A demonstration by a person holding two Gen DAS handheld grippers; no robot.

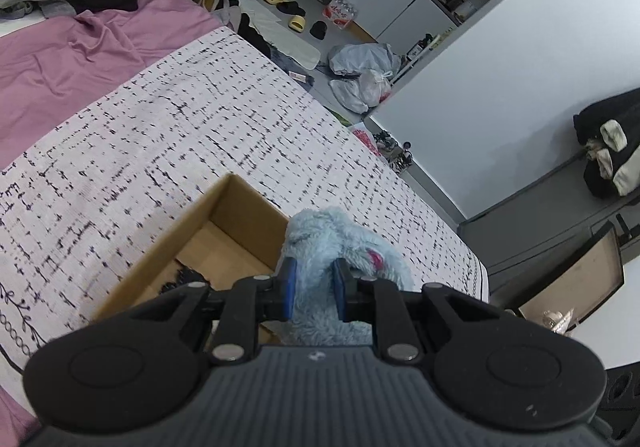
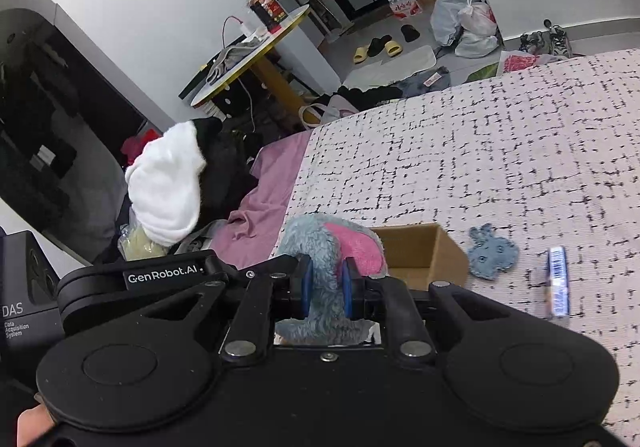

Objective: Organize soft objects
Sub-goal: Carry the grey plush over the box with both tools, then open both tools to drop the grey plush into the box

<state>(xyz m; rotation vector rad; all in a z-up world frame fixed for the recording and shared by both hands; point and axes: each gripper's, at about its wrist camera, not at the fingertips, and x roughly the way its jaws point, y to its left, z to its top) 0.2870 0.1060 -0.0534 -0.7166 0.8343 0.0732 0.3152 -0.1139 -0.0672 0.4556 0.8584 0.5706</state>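
My left gripper (image 1: 314, 287) is shut on a fluffy light-blue plush toy (image 1: 340, 239) with a pink spot, held just above the right rim of an open cardboard box (image 1: 224, 231) on the bed. Something dark lies in the box bottom. My right gripper (image 2: 326, 283) is shut on a blue and pink plush part (image 2: 344, 243), which may be the same toy, with the box (image 2: 420, 251) just behind it. A small flat blue bunny-shaped plush (image 2: 492, 251) lies on the bedspread to the right of the box.
The bed has a white black-flecked spread (image 1: 200, 119) and a purple sheet (image 1: 80, 55). A pile of white and black clothes (image 2: 176, 183) sits at the bed's far end. A small barcoded tube (image 2: 558, 281) lies right of the bunny. Slippers, bags and a round table stand on the floor beyond.
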